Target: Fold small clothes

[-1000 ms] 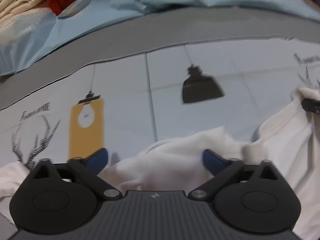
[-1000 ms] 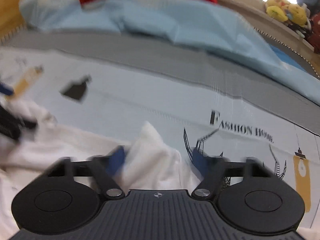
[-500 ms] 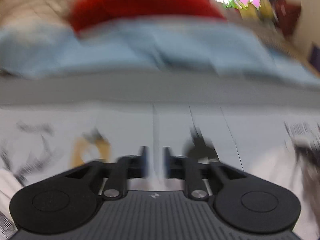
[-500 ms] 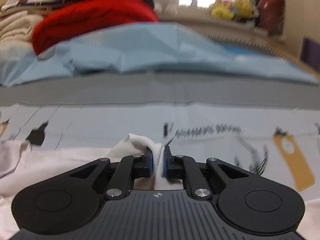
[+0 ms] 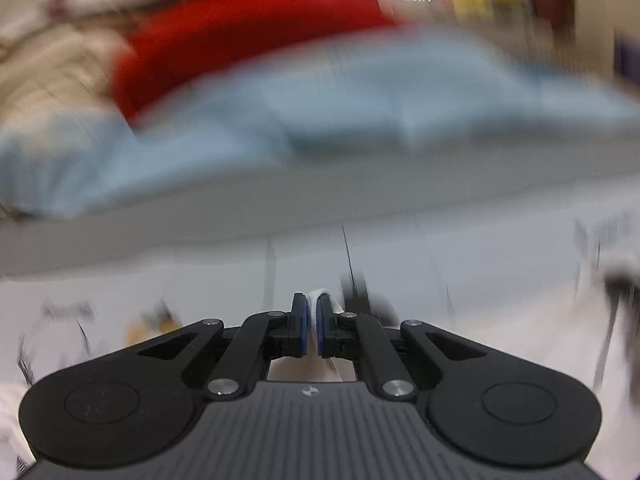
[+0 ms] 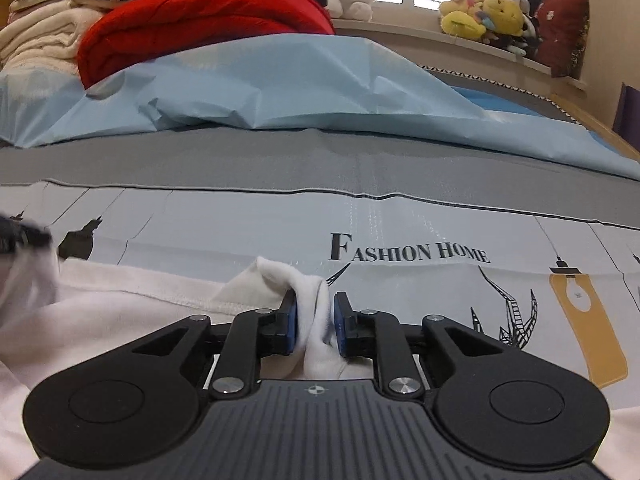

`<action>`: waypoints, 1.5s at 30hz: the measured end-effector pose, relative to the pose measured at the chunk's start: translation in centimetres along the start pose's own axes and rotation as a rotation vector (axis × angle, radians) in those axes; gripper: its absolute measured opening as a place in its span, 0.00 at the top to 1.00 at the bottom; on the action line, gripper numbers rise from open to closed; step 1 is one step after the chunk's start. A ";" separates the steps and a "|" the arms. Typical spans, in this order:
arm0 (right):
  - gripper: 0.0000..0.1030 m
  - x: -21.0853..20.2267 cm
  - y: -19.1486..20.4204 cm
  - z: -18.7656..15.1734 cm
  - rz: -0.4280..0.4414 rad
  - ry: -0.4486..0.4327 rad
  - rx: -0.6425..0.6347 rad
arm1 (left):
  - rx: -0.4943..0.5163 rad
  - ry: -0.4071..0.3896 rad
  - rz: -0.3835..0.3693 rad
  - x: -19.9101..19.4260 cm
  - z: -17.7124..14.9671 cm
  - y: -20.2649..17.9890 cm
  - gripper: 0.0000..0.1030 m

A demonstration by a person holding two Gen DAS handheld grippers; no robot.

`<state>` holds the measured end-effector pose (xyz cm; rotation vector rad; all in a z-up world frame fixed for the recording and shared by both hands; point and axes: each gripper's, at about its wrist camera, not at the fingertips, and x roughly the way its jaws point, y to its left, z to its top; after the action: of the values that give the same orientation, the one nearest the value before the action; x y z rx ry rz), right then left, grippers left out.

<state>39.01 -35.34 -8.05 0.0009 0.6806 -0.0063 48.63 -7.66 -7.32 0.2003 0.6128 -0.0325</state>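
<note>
A white garment (image 6: pixel 140 300) lies crumpled on the printed bed sheet (image 6: pixel 400 220). My right gripper (image 6: pixel 315 320) has a thick fold of its edge standing between the blue pads. The jaws are opening, and the fold still touches both pads. In the blurred left wrist view, my left gripper (image 5: pixel 312 320) is shut on a thin fold of the white garment (image 5: pixel 320 294), which pokes up between the pads. At the left edge of the right wrist view, a blurred dark shape (image 6: pixel 20 236) sits over the cloth.
Beyond the printed sheet runs a grey band, then a crumpled light blue sheet (image 6: pixel 300 80). On it rest a red blanket (image 6: pixel 200 20) and cream folded textiles (image 6: pixel 36 40). Plush toys (image 6: pixel 480 16) sit on a ledge at the back right.
My left gripper went from wide open over the white cloth to shut on a fold and tipped upward. My right gripper closed on its fold, then widened a little.
</note>
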 end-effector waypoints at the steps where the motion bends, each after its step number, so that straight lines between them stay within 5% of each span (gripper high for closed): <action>1: 0.81 -0.1 -0.2 -0.1 -0.005 -0.013 0.019 | -0.051 -0.092 0.012 -0.9 -0.1 0.7 0.96; 2: 0.80 -0.1 -0.5 -0.2 -0.004 -0.025 0.037 | -0.079 -0.124 0.048 -0.8 -0.2 1.1 0.94; 4: 0.62 0.2 -0.8 -0.6 -0.010 -0.036 0.064 | -0.042 -0.007 0.139 1.4 -0.3 1.1 0.76; 5: 0.48 0.5 -0.9 -0.7 -0.028 -0.028 0.078 | -0.024 0.075 0.128 2.5 -0.4 1.2 0.72; 7: 0.46 0.7 -1.4 -0.6 -0.028 -0.019 0.116 | -0.064 0.159 0.103 3.2 -0.7 2.1 0.57; 8: 0.46 0.4 -1.8 -0.4 -0.016 -0.024 0.143 | -0.105 0.143 0.099 2.6 -0.8 2.8 0.49; 10: 0.45 -1.0 -3.0 0.1 0.020 -0.064 0.226 | -0.190 0.074 0.096 0.6 -1.2 4.4 0.15; 12: 0.43 -2.8 -4.3 0.3 0.073 -0.093 0.273 | -0.245 0.015 0.093 -1.6 -1.8 5.8 0.06; 14: 0.45 -3.8 -4.7 0.2 0.099 -0.073 0.220 | -0.238 0.035 0.076 -2.6 -2.5 6.7 0.06; 17: 0.75 -3.1 -3.3 -0.5 0.086 0.045 0.005 | -0.143 0.131 0.029 -2.0 -4.2 6.9 0.06; 22: 0.72 0.4 -0.6 -0.3 -0.009 0.063 -0.116 | -0.044 0.196 0.122 0.3 -6.9 5.5 0.00; 23: 0.62 1.1 -0.6 0.2 -0.026 0.063 -0.086 | -0.050 0.177 0.152 0.5 -6.9 5.6 0.00; 26: 0.59 0.7 -2.2 1.8 -0.080 -0.034 0.055 | -0.095 0.191 0.151 0.8 -6.6 6.4 0.00; 28: 0.53 -1.9 -5.1 1.7 -0.018 -0.166 0.221 | -0.117 0.155 0.140 0.0 -6.4 7.1 0.00; 31: 0.49 -4.6 -9.2 1.0 0.017 -0.207 0.345 | -0.094 0.117 0.147 -1.4 -6.4 7.3 0.00; 34: 0.60 -5.3 -8.4 0.4 0.049 -0.128 0.124 | -0.089 0.125 0.138 -1.8 -6.5 6.8 0.00; 36: 0.84 -4.9 -6.0 -0.2 0.070 -0.065 -0.038 | -0.099 0.127 0.133 -2.0 -6.5 6.4 0.00; 39: 0.87 -2.3 -2.1 -1.2 0.078 0.034 -0.186 | -0.125 0.125 0.123 -2.6 -6.4 6.0 0.00; 42: 0.80 -0.6 -1.2 -0.9 -0.063 0.035 -0.162 | -0.156 0.121 0.113 -4.0 -6.4 6.5 0.00; 45: 0.73 -3.7 -6.4 0.2 -0.060 -0.063 0.126 | -0.176 0.103 0.067 -6.2 -6.9 7.5 0.00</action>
<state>36.23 -41.67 -5.62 0.1009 0.6162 -0.1063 40.26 0.83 -7.94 0.0516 0.7072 0.0969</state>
